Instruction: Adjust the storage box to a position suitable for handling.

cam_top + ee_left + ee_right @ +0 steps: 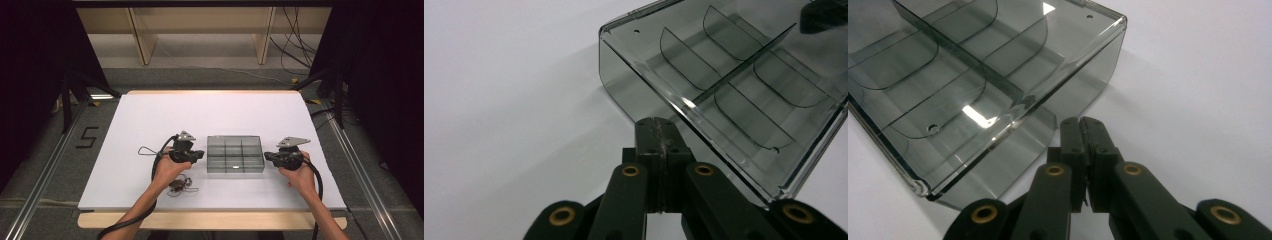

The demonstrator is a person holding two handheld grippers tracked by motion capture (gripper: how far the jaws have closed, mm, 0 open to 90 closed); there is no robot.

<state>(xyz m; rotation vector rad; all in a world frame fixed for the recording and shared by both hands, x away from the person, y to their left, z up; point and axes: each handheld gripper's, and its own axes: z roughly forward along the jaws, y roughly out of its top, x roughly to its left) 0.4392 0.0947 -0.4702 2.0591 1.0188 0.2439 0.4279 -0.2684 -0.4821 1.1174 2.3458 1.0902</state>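
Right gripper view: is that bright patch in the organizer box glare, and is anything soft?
Right gripper view: yes, glare on the box floor of the organizer box, jaws near the lens slightly soft. Left gripper view: its rim catches light. High view: evenly lit, dark surroundings.

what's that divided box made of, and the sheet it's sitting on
The divided box looks like smoky, see-through hard plastic with a glossy finish: the dividers show through the walls and the rims catch bright glints. The sheet under it looks matte white, with soft shadows and no glare; whether paper, board or laminate is unclear.
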